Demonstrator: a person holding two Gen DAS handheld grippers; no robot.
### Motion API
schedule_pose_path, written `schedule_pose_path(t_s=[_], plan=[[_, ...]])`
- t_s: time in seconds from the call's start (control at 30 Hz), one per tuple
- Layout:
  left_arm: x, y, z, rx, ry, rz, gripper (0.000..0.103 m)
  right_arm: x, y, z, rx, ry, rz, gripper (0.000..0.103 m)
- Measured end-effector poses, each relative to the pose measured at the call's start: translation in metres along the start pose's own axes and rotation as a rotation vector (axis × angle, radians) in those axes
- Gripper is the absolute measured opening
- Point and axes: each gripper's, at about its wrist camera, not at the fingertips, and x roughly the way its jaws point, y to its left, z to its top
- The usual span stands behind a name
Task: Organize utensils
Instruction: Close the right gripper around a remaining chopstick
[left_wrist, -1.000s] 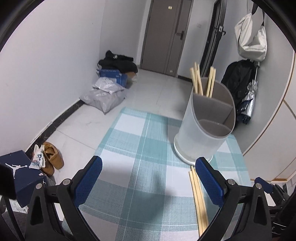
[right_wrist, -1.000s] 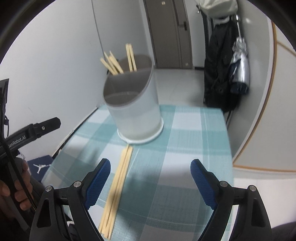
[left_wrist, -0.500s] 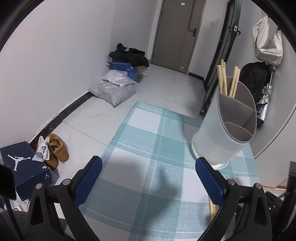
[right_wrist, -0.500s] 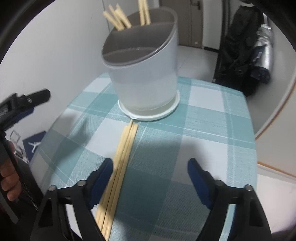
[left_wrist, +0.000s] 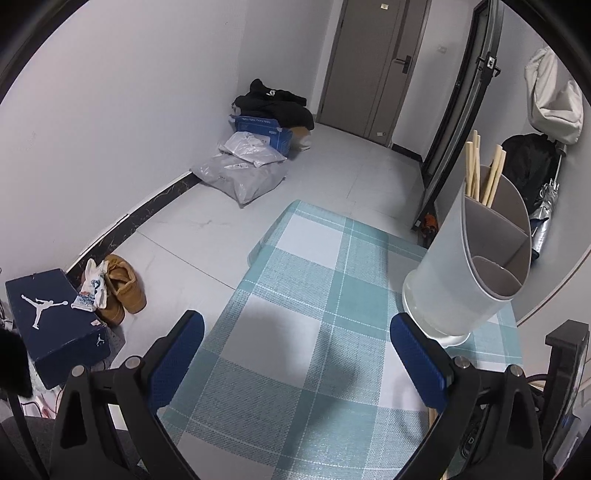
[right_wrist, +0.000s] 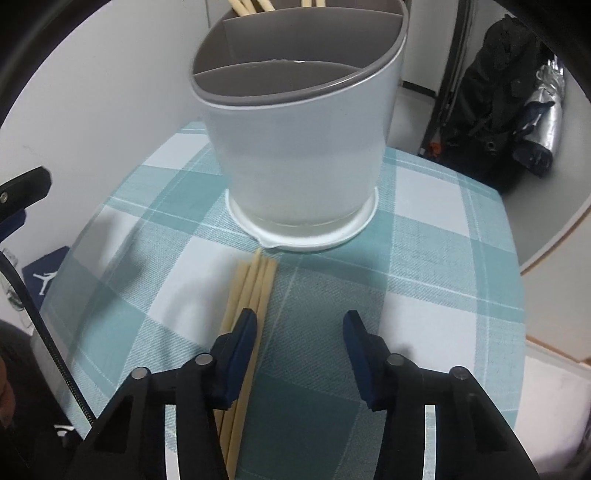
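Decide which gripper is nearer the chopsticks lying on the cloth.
Right. The right gripper hovers at the chopsticks, jaws closing, none gripped. The left gripper sits aside over bare cloth.

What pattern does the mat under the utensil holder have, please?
A teal-and-white plaid check on the mat, clearest in the right wrist view.

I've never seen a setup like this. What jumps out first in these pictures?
A tall white utensil holder with grey dividers stands on the teal checked tablecloth, chopsticks poking from its back compartment. In front of it lies a bundle of loose chopsticks; the right claw is closing just beside them, one blue finger over the bundle.
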Motion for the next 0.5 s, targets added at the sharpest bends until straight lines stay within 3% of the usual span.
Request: schedule_pose_path(t_s=[0.2, 0.3, 0.37, 0.5], plan=[[0.001, 0.008, 0.003, -0.039, 0.015, -0.044, 0.099, 0.004, 0.013, 0.008, -0.049, 0.009, -0.034, 0.044], [0.002, 0.010, 0.003, -0.065, 0.023, -0.068, 0.099, 0.008, 0.021, 0.011, -0.079, 0.023, -0.045, 0.037], [0.002, 0.010, 0.004, -0.065, 0.011, -0.044, 0.099, 0.008, 0.022, 0.012, -0.061, 0.041, -0.024, 0.022], [0.002, 0.011, 0.004, -0.053, 0.006, -0.035, 0.099, 0.005, 0.023, 0.010, -0.046, 0.055, 0.010, 0.006]])
